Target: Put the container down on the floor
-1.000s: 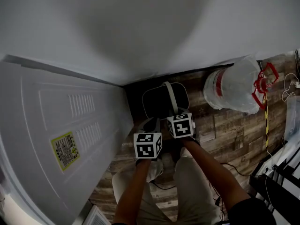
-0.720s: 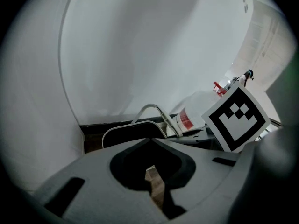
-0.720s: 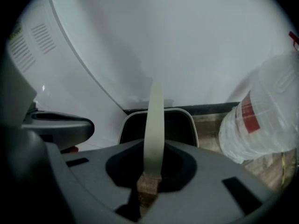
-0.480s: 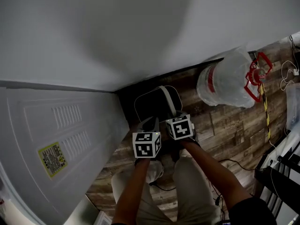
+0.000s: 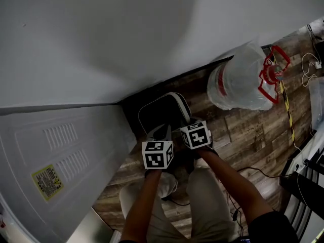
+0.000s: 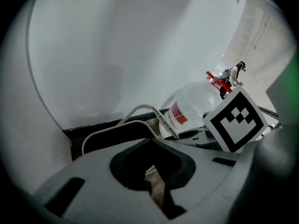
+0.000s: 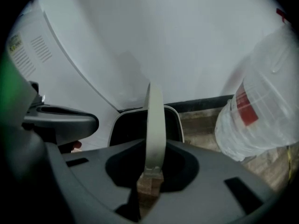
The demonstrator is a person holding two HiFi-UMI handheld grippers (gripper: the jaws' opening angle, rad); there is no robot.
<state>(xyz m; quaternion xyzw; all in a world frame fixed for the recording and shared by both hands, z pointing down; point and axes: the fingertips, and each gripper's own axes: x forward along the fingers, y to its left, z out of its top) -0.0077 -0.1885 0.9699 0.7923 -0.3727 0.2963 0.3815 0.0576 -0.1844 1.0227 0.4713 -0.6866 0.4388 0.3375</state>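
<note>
My two forearms, left and right, reach forward and down side by side over my knees. Both tools tip steeply downward, their marker cubes almost touching. My left tool has its jaws drawn nearly together with nothing between them. My right tool is clamped on the pale handle, which runs up from between its jaws.

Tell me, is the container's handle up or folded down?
Up. The right gripper is shut on the pale handle, which rises from the container straight to its jaws.
</note>
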